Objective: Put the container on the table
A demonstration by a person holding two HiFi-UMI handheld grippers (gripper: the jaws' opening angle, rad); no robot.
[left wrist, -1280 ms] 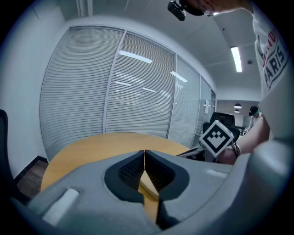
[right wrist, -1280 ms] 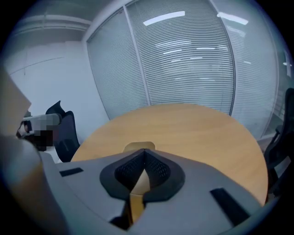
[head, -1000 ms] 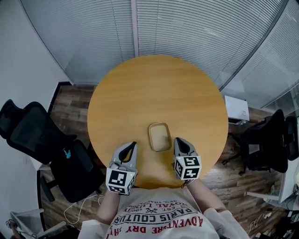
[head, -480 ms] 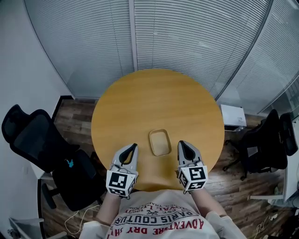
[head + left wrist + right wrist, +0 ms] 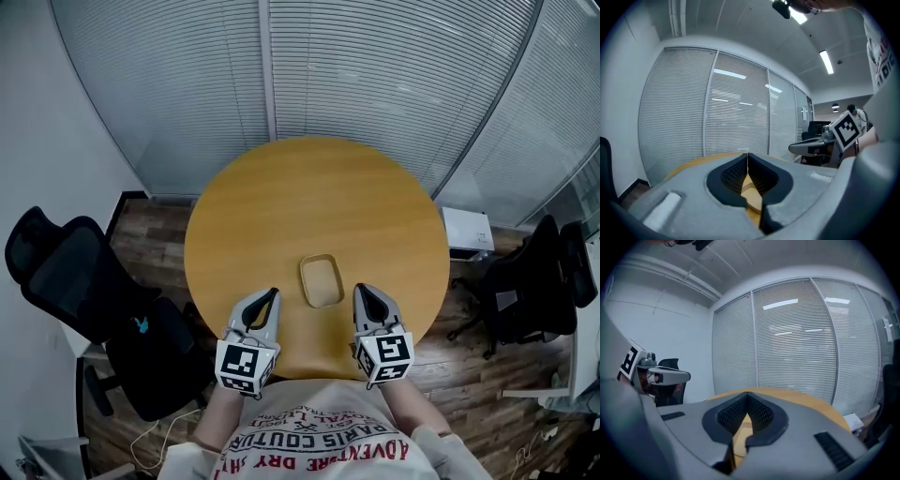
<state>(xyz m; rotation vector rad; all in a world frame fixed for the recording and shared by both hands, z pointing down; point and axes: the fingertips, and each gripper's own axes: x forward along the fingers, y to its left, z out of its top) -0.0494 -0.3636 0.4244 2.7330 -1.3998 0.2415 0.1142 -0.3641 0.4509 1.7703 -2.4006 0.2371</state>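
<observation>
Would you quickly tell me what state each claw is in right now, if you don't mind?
The left claw is closed, holding nothing.
The right claw is closed, holding nothing.

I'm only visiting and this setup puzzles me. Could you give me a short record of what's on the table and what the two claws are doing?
Surface: round wooden table
Item: shallow tan container, resting on the table near the person's edge
Left: left claw shut, empty, to the left of the container, not touching it
Right: right claw shut, empty, to the right of the container, not touching it
Around: black office chair at left, blinds behind the table
</observation>
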